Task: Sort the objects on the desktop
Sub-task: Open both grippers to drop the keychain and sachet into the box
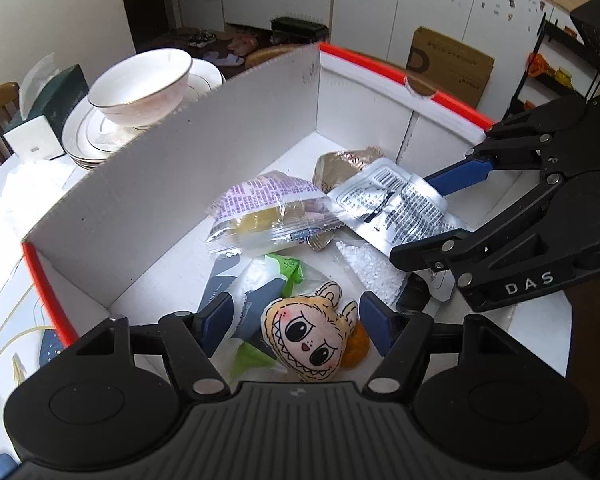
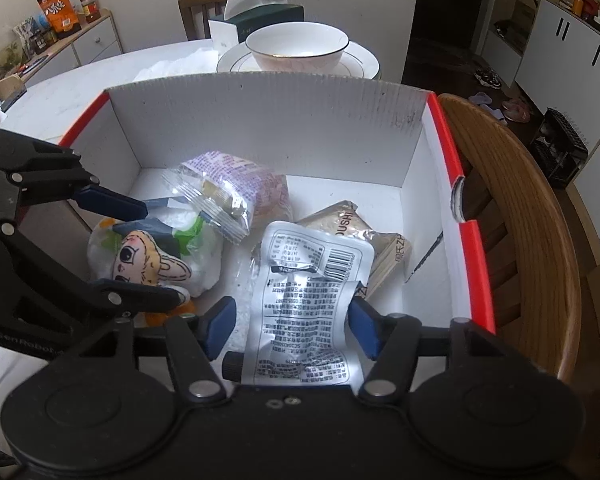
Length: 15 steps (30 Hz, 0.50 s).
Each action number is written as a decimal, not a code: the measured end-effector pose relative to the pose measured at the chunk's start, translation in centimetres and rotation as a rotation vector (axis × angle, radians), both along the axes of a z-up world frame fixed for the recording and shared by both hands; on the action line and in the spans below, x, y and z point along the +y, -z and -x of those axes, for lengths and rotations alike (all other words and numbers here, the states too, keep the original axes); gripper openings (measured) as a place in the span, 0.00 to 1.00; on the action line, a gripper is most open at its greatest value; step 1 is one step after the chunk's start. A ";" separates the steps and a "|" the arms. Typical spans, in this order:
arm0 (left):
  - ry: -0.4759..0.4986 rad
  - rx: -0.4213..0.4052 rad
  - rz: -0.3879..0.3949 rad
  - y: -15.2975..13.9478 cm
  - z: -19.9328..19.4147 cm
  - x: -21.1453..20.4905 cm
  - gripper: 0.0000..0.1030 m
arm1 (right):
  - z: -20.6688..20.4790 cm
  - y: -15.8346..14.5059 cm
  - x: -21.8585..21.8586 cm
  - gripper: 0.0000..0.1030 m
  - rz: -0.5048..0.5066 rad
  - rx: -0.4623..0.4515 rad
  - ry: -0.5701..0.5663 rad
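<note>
Two grippers hang over the white box [image 1: 204,168]. Left wrist view: the left gripper [image 1: 294,322] stands wide open, holding nothing, the cartoon plush [image 1: 310,334] directly between its fingers, near the box's near edge. Right wrist view: the right gripper [image 2: 292,328] is open astride the silver pouch [image 2: 304,300], whose long axis runs along the fingers; a grip cannot be confirmed.

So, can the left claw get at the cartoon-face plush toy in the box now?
Probably yes. The left claw is open right above the plush toy, which lies on top with nothing covering it; the right claw is at the silver pouch.
</note>
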<state>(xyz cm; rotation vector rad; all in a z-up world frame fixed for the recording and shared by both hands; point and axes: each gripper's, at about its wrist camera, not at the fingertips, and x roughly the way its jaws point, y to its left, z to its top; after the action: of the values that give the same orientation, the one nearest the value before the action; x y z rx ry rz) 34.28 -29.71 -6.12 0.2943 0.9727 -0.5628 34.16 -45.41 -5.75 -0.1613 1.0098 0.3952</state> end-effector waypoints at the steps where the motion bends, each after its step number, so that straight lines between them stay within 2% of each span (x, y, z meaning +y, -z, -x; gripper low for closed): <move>1: -0.005 -0.006 0.011 -0.2 0.2 0.2 0.67 | 0.1 -0.3 -0.1 0.60 -0.005 -0.003 0.002; 15: -0.065 -0.157 0.144 -5.0 4.7 3.2 0.67 | 3.0 -4.4 -0.8 0.64 -0.117 -0.093 0.013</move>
<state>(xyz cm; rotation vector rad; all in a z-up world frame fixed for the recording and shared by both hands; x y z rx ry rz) 29.57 -26.55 -1.07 0.1742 0.7829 -0.5390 31.17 -46.22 -1.39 -0.0673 0.8933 0.4299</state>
